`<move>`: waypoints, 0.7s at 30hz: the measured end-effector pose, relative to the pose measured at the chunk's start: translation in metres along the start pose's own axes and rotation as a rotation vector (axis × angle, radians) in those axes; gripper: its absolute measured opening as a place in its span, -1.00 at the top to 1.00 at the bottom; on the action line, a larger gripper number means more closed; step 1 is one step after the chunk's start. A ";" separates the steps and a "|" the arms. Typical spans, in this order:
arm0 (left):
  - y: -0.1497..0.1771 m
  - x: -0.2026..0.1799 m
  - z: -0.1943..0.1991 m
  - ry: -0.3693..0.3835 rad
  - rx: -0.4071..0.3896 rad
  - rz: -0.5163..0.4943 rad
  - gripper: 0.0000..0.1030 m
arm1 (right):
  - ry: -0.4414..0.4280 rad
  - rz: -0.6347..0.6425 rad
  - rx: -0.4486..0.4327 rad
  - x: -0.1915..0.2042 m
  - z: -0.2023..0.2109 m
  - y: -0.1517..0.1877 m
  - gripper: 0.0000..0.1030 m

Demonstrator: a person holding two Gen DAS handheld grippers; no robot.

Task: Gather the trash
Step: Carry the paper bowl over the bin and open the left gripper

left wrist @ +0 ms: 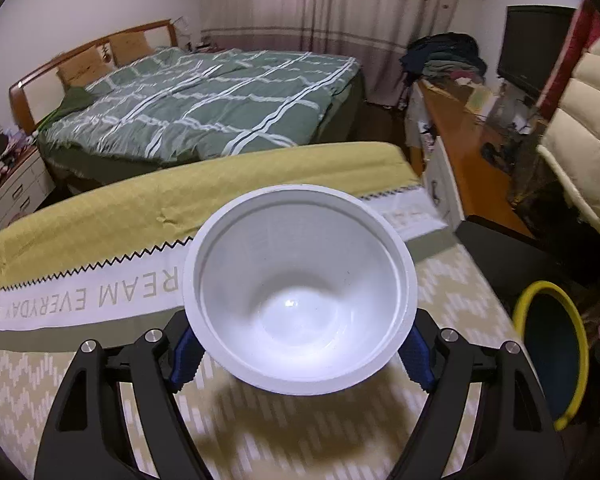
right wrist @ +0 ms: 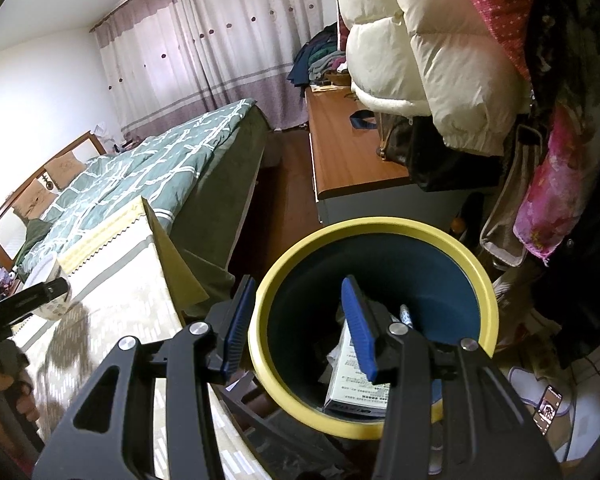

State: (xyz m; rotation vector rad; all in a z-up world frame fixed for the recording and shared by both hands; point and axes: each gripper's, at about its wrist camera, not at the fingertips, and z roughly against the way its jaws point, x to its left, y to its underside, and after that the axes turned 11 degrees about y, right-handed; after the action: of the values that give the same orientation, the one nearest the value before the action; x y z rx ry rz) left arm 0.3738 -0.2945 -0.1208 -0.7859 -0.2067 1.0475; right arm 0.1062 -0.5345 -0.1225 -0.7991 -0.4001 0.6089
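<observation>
The left claw [left wrist: 300, 354] has the empty white bowl [left wrist: 300, 292] pinched low between its pads, above the patterned surface [left wrist: 80, 368]. The right claw [right wrist: 300, 330] clamps the bin's yellow rim [right wrist: 476, 276], far right. So shallow a pinch could let the bowl slip before the bin.

Glossy white plastic bowl [left wrist: 300, 288], woven patterned tablecloth [left wrist: 100, 380], smooth yellow-rimmed plastic bin [right wrist: 374, 320].

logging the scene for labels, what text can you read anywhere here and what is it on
"REAM EVERYDAY", upside down, first letters hidden behind the white bowl: on the white band of the tablecloth.
Small print on the box in the bin: too small to read.
Phone screen on the floor: unreadable.
</observation>
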 end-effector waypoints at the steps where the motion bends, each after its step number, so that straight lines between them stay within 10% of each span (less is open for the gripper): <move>1: 0.001 -0.004 0.005 0.005 -0.005 -0.010 -0.53 | -0.001 -0.004 0.000 -0.001 0.000 0.000 0.16; 21: 0.046 -0.193 0.029 0.267 0.099 -0.211 -0.54 | 0.051 -0.021 -0.138 -0.101 0.063 -0.015 -0.23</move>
State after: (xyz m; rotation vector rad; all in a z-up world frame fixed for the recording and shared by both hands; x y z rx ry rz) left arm 0.2292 -0.4297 -0.0912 -0.7872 -0.0081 0.7396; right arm 0.0005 -0.5729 -0.0819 -0.9398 -0.4067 0.5447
